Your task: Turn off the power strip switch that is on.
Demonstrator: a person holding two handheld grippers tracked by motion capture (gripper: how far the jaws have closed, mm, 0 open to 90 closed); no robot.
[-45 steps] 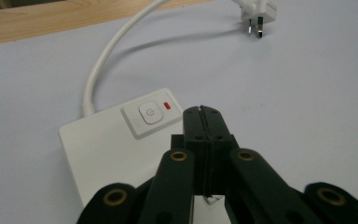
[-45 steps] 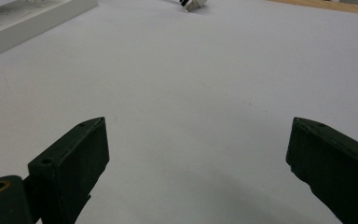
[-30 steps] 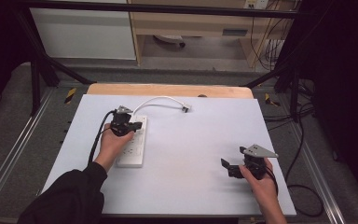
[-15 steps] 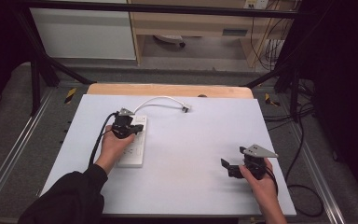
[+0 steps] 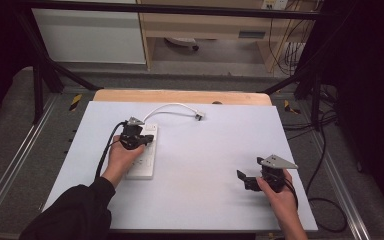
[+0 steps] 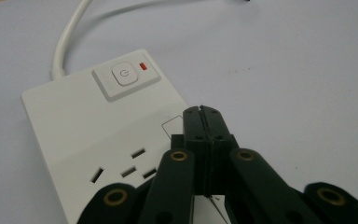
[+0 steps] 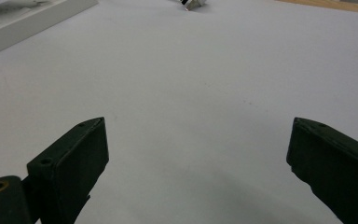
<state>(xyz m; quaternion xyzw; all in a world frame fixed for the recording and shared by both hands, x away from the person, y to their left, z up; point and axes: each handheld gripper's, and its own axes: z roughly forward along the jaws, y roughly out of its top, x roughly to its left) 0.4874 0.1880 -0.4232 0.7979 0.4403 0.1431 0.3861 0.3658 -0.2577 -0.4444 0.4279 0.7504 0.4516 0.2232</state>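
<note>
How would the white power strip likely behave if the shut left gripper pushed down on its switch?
The power strip lies flat and broad, so it probably won't tip. Its smooth casing may slide on the smooth table. The cord curves loosely, so it likely offers little restraint.

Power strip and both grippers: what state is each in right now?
Power strip: flat on table, sockets empty.
Power button: untouched, red mark beside it.
Plug: lying loose on table.
Left gripper: shut, empty, above strip.
Right gripper: open, empty.
</note>
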